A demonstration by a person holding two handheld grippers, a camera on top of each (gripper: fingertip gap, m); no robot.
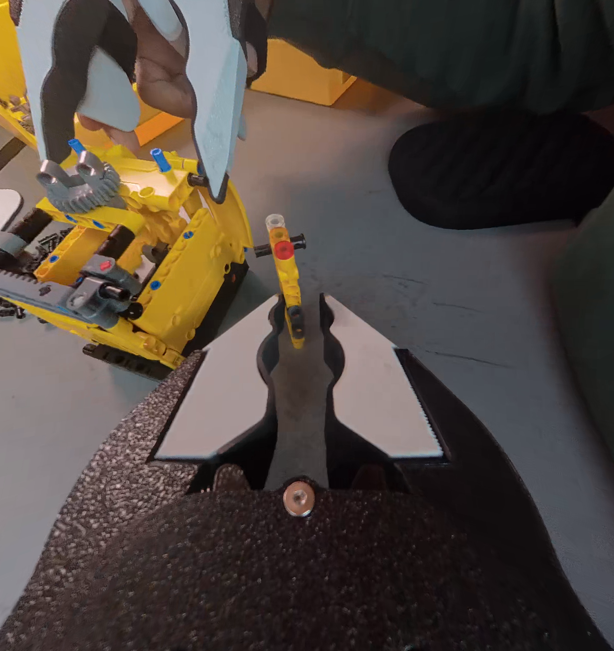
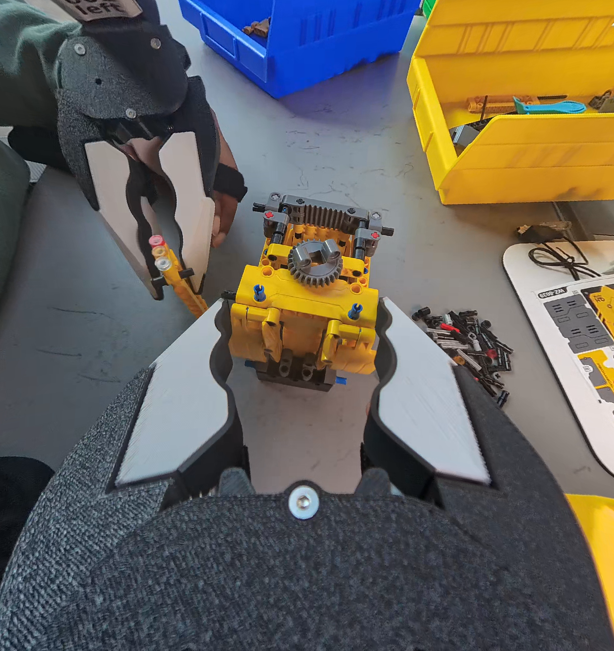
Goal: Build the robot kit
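The right tongs (image 2: 300, 310) clamp the yellow brick-built model (image 2: 304, 317), topped by a grey gear (image 2: 314, 264), standing on the grey bench (image 2: 333, 141). The left tongs (image 1: 300, 304) grip a slim yellow beam (image 1: 289, 281) with red and clear studs, just beside the model.

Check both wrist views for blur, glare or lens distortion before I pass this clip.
Left wrist view: the right gripper at the top is motion-smeared, the yellow brick model slightly soft, fisheye bends the edges. Right wrist view: sharper, the model crisp, the yellow bin bowed by fisheye; no harsh glare.
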